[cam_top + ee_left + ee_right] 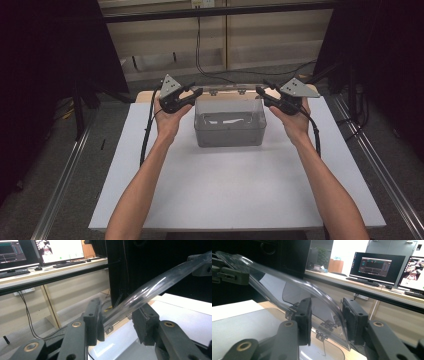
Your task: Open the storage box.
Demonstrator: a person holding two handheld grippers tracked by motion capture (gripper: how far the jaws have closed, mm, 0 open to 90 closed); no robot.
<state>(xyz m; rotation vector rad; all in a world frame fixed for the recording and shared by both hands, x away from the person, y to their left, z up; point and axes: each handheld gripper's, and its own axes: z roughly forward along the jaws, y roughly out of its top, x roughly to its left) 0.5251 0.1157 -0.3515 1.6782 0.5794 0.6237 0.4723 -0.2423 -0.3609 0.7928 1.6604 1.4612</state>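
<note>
Clear plastic box (229,129) sits at frame centre in the high view, long axis running left to right across the white table (235,195), open top facing up. Its clear lid (227,90) is hinged at the far rim and raised, its edge also spanning left to right. Left gripper (196,93) at the lid's left end, right gripper (261,91) at its right end. In both gripper views the lid edge (150,290) (317,297) passes between the jaws; pads look just short of contact, so apparently unclamped, though glare makes this uncertain. Bare tabletop lies nearer the lower frame. Beyond, a dark rail (220,12) and hanging cables (200,55).
</note>
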